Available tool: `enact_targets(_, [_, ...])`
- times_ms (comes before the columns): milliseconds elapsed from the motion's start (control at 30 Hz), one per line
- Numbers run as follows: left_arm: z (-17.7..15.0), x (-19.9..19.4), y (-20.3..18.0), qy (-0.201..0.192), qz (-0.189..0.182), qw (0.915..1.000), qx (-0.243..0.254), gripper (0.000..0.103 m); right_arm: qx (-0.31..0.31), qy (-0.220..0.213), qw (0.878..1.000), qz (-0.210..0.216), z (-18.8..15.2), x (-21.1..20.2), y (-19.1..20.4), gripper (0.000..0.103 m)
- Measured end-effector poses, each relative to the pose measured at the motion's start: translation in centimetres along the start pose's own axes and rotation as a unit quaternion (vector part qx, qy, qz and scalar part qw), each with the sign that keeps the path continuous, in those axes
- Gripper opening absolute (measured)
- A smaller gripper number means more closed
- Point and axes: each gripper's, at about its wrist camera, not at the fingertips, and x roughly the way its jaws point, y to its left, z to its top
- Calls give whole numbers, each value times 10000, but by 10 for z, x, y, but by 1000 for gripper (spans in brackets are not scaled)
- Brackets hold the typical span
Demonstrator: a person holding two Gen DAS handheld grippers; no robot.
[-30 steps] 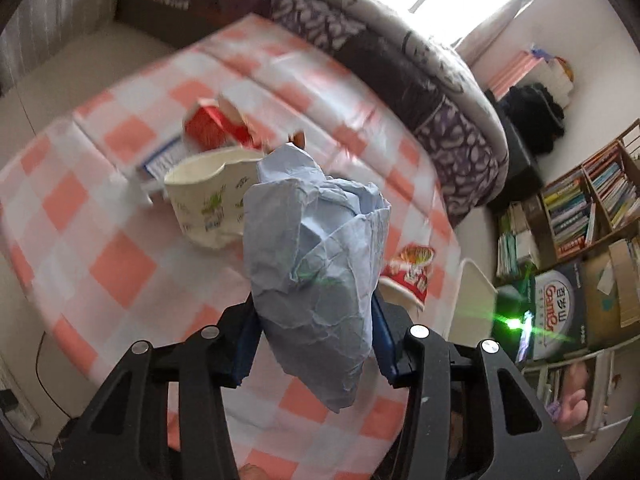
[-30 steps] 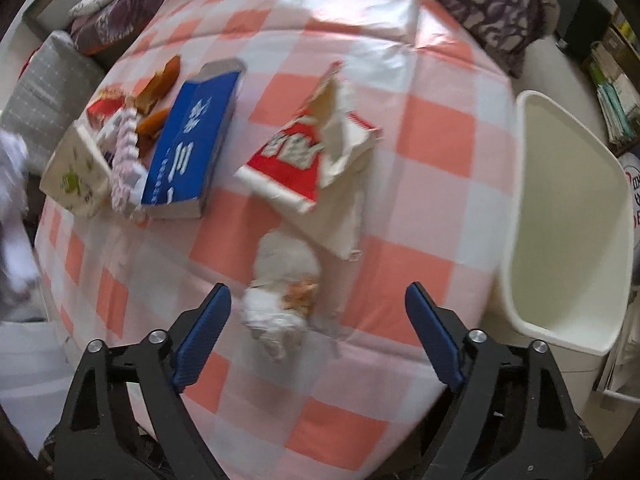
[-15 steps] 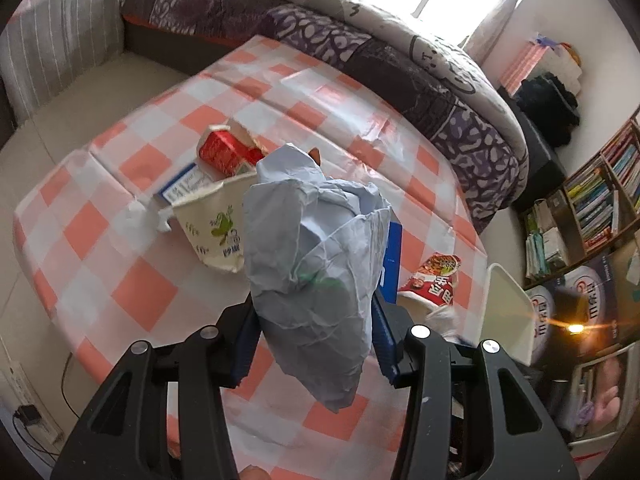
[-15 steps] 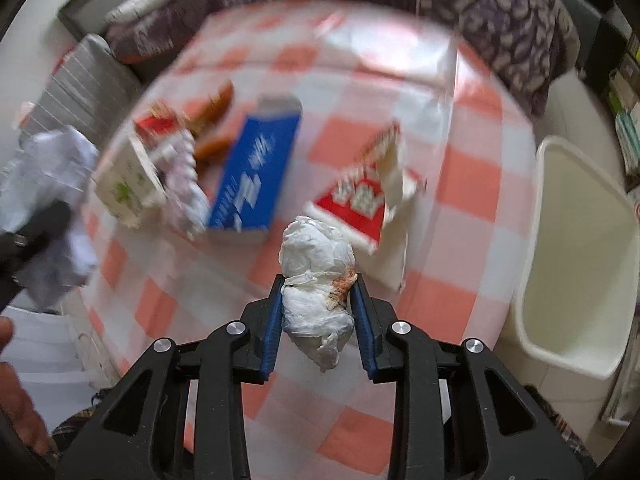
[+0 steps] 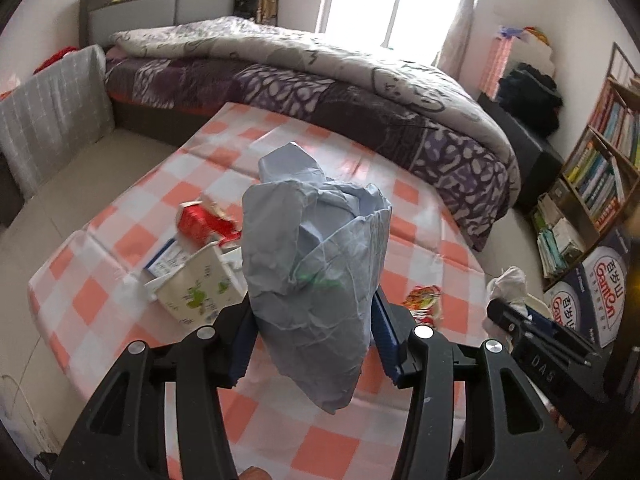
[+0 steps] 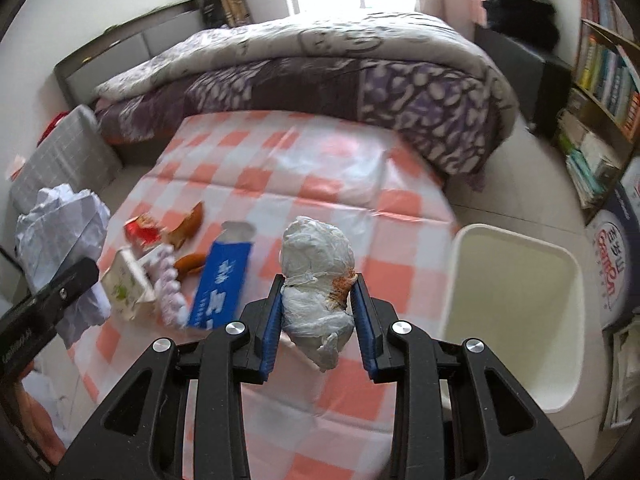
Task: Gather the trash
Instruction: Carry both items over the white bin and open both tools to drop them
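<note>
Item: right gripper (image 6: 316, 320). Jaws clamped on a white tissue wad (image 6: 316, 276) with an orange-brown stain on one side; the jaws have just been closing on it, and it now hangs clear above the desk (image 6: 340, 184), with the cream waste bin (image 6: 516, 280) close by on its right.

Item: left gripper (image 5: 312, 332). Jaws pressed against both sides of a crumpled pale-blue paper ball (image 5: 316, 272), held in the air over the near part of the desk.

Item: trash on the checked desk cloth. Blue carton (image 6: 222, 276), lying flat; small cream carton with green print (image 6: 126, 284); red wrapper (image 6: 142, 230); two brown peel-like scraps (image 6: 190, 222); a pinkish-white crumpled piece (image 6: 168, 280) between the cream and blue cartons. In the left wrist view a red printed snack wrapper (image 5: 424, 304) lies near the desk's right edge.

Step in hand, as judged: both loads are picked up and in carry toward the bin; nothing visible inside it.

Next move calls for: bringing the tissue wad over the bin mouth before parting the jaws, then the paper ball, which has farther to travel. Both items are light and may cling to the pads.
</note>
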Motion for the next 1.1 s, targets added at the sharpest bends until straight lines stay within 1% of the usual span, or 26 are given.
enact_targets(167, [1,11,-25,19,-206,9997,144,51,475,-1,9984,-304,10,-4,-41,31])
enact_targets(333, [-3,23,-48,110,-389,9987,318,51,869,61,9938,-684,10,-12,-82,32])
enact_targets(567, [-10,41,-79,258,-596,9963,557,51,1267,301,9856,-1081,10,-16,-136,36])
enact_targets(600, [-12,43,-82,270,-633,9960,562,51,1296,337,9845,-1129,9,-17,-142,43])
enact_targets(633, [-12,45,-87,301,-681,9955,582,51,1332,345,9835,-1178,8,-19,-147,52])
enact_targets(667, [-13,47,-91,327,-732,9950,595,51,1381,339,9821,-1236,8,-21,-152,57])
enact_targets(700, [-14,50,-97,369,-793,9943,612,51,1407,329,9807,-1314,8,-23,-158,68])
enact_targets(733, [-15,52,-102,408,-855,9935,624,51,1411,304,9796,-1399,8,-25,-163,75])
enact_targets(833, [-19,58,-121,540,-1064,9903,718,51,1481,198,9767,-1543,9,-35,-179,81])
enact_targets(900, [-22,60,-131,583,-1137,9884,827,51,1556,164,9749,-1586,11,-40,-190,85])
enact_targets(1000, [-27,64,-152,685,-1293,9840,1020,52,1663,116,9728,-1607,14,-47,-204,86])
enact_targets(1100, [-29,71,-176,863,-1503,9772,1227,52,1686,70,9725,-1607,16,-51,-209,88])
